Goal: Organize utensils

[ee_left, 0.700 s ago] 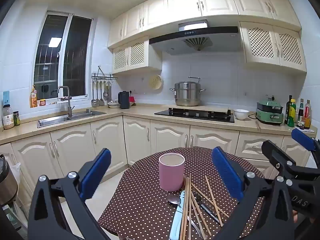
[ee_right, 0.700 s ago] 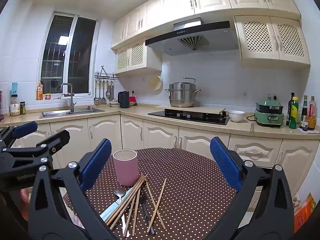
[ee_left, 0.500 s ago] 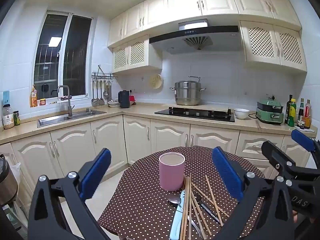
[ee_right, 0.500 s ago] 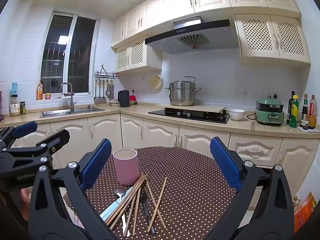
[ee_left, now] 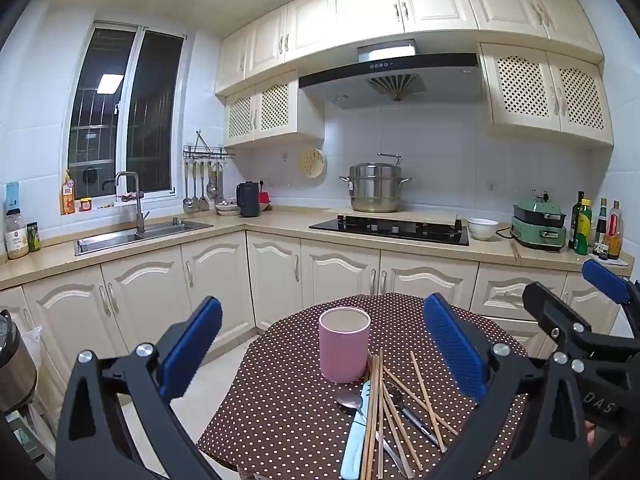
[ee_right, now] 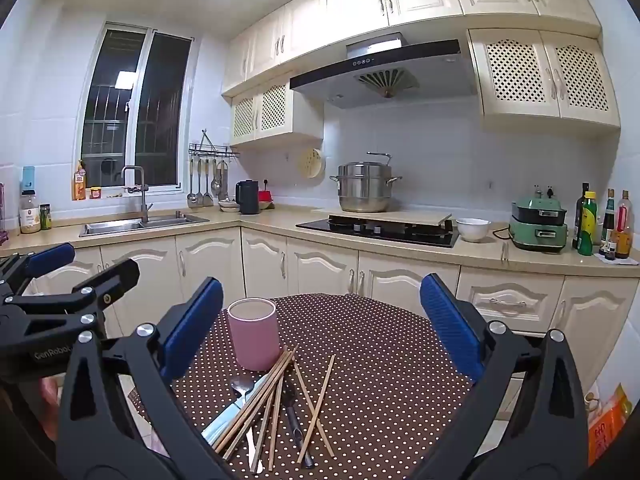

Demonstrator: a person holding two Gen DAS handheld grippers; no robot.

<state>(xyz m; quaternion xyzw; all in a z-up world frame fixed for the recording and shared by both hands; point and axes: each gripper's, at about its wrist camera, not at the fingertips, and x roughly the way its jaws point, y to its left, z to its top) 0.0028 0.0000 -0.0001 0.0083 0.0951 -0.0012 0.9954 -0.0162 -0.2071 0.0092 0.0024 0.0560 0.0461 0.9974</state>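
A round tabletop (ee_left: 280, 412) in a brown polka-dot cloth carries an upright pink cup (ee_left: 344, 344), with scattered wooden chopsticks (ee_left: 400, 404), a spoon (ee_left: 349, 399) and a light-blue-handled utensil (ee_left: 354, 440) lying between the cup and the left tool (ee_left: 323, 352).

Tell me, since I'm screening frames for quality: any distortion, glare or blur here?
Left wrist view: fisheye bends the window, corners black, chopsticks sharp. Right wrist view: same bending, ceiling light reflected in the window, cup crisp.
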